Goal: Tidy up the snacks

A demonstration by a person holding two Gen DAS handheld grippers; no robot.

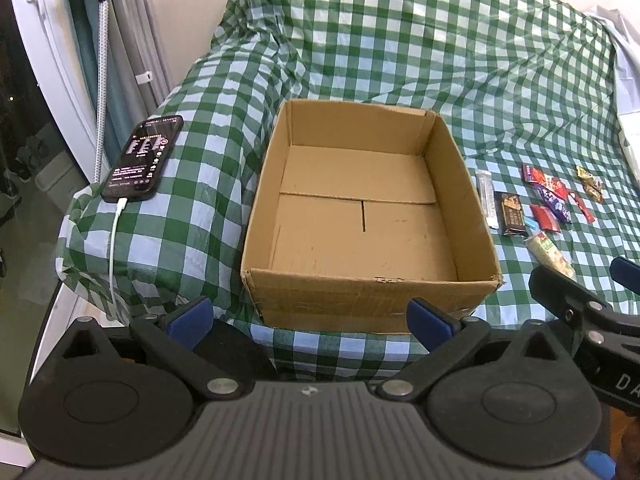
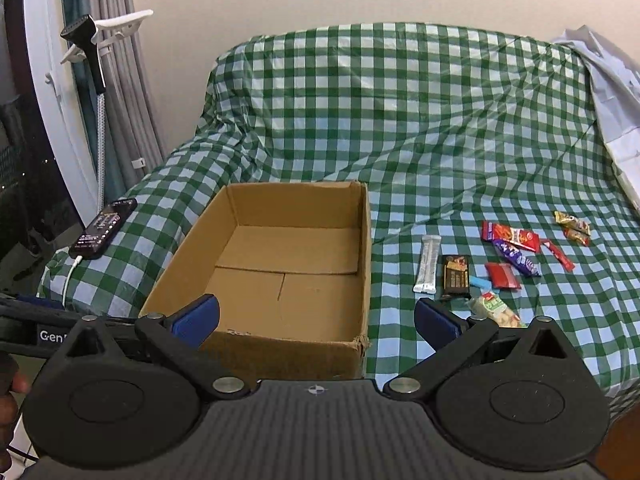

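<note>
An open, empty cardboard box (image 1: 460, 184) (image 2: 366, 248) sits on a green checked cloth. Several wrapped snacks lie to its right: a silver bar (image 2: 427, 264) (image 1: 487, 198), a dark chocolate bar (image 2: 456, 276) (image 1: 513, 214), a red packet (image 2: 503, 275), a purple bar (image 2: 515, 258), a red-and-white bar (image 2: 510, 236), a cracker pack (image 2: 498, 312) (image 1: 550, 252). My left gripper (image 1: 310, 320) is open and empty in front of the box. My right gripper (image 2: 316, 320) is open and empty at the box's near right corner; it also shows in the left wrist view (image 1: 580, 280).
A phone (image 1: 144, 158) (image 2: 105, 234) on a charging cable lies on a cloth-covered mound left of the box. Curtains and a white frame stand at far left. White sheets (image 2: 616, 120) lie at the right edge of the cloth.
</note>
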